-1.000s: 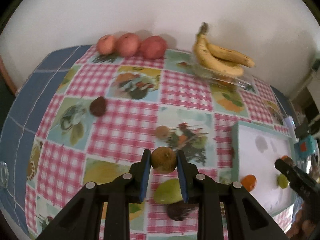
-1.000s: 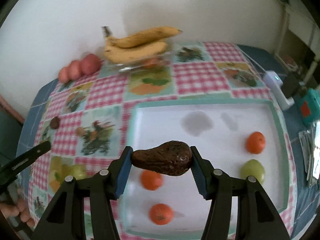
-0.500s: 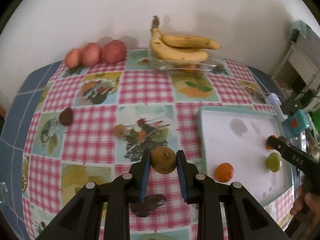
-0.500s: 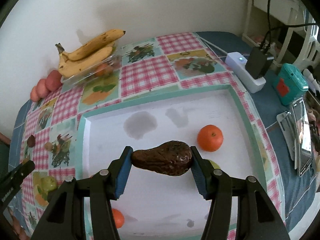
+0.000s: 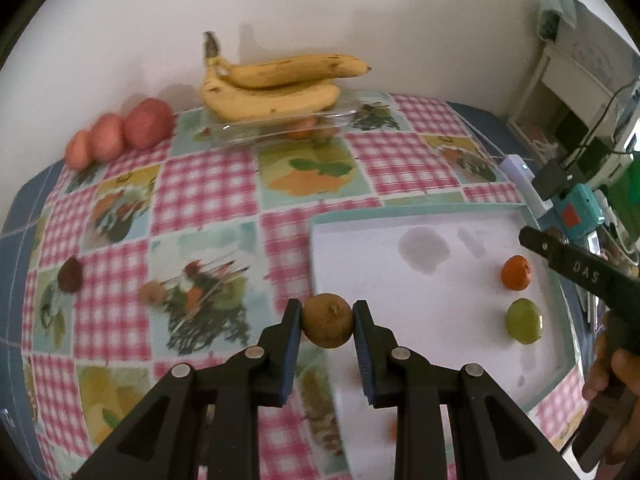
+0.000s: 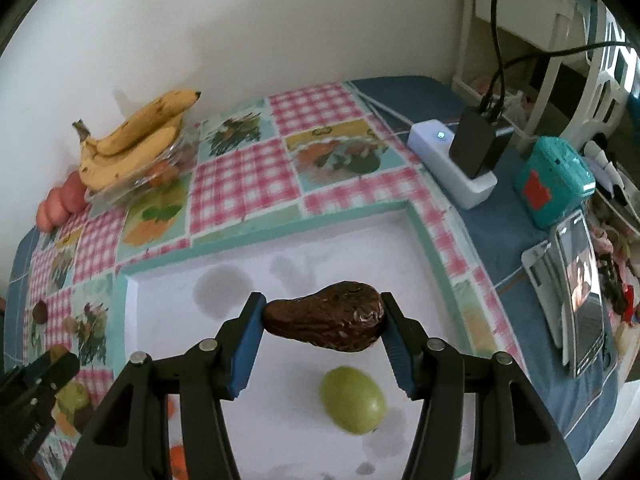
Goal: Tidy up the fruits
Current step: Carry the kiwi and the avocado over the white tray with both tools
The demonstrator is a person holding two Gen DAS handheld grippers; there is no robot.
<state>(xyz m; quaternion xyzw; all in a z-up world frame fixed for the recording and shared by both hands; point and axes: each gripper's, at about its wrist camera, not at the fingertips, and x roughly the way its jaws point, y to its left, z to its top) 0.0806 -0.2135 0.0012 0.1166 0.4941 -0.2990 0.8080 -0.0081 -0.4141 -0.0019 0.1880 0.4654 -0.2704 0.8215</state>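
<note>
Surface: we see a table under a pink-checked cloth (image 5: 208,184) with fruit pictures, set against a pale wall
Tray: we find a white tray (image 5: 472,216) with a teal rim on the cloth's right side
Left gripper (image 5: 327,322): we see its blue pads clamped on a round brown fruit (image 5: 327,321), held in the air over the tray's near-left edge
Right gripper (image 6: 323,324): we see it closed on a dark wrinkled avocado (image 6: 326,322) gripped end to end, lifted above the tray (image 6: 160,280)
In the tray: we count an orange (image 5: 516,273) and, just nearer to us, a green fruit (image 5: 523,321); the right wrist view shows that green fruit (image 6: 354,400) below the held avocado
Back of table: we note bananas (image 5: 272,88) lying on a clear dish (image 5: 280,130), with three red apples (image 5: 120,132) in a row to their left
On the cloth, left: we spot a small dark fruit (image 5: 71,275) and a small tan one (image 5: 152,293), apart from each other
Beyond the tray, right: we see a white power strip (image 6: 448,160) with a black plug, a teal device (image 6: 554,182) and a phone (image 6: 582,292)
</note>
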